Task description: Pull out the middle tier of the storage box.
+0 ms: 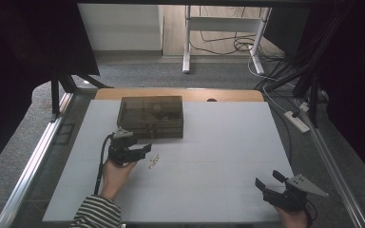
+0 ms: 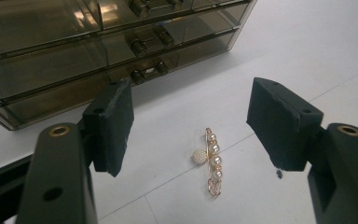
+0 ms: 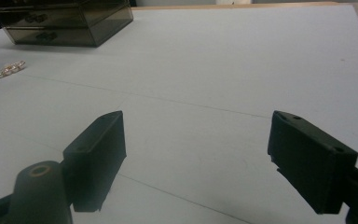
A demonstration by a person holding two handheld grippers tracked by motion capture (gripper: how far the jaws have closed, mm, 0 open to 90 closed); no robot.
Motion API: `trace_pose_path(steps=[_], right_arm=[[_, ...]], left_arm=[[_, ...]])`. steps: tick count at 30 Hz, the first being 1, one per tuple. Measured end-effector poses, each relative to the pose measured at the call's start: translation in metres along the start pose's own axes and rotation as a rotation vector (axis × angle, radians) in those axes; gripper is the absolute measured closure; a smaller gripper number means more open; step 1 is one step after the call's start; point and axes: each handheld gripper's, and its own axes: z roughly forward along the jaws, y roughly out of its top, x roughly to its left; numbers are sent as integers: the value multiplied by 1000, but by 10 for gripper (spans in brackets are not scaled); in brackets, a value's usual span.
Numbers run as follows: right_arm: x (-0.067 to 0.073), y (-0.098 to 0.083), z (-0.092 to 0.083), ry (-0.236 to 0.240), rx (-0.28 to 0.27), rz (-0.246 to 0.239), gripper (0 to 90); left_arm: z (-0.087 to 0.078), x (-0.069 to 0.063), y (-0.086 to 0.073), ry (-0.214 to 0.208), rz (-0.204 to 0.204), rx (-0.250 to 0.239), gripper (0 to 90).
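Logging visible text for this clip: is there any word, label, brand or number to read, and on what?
None. The drawer box, the pearl pin, the table and both tongs, left and right, carry no readable writing.

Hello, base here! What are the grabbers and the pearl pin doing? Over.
Left gripper open, above the pearl brooch. Right gripper open, holding nothing, far off. Brooch flat on the white table, in front of the drawer box. Nothing between jaws and brooch.
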Motion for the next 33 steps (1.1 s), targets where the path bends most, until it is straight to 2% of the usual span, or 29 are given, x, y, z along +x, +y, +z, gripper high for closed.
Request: trace_pose_path(steps=[11,19,26,29,31,33], right_arm=[[0,0,0,3,-1,4,191],[0,0,0,6,-3,7,191],[0,0,0,8,-3,5,191],[0,0,0,8,-3,5,191],[0,0,0,10,-3,7,191],[0,0,0,11,-3,9,191]], left_arm=[[10,1,16,20,5,52,332],[21,2,28,19,-13,100,344],[33,3,35,35,-22,151,343],[37,3,38,42,-39,163,352],[40,5,39,32,-63,172,360],[43,6,41,43,-73,180,360]])
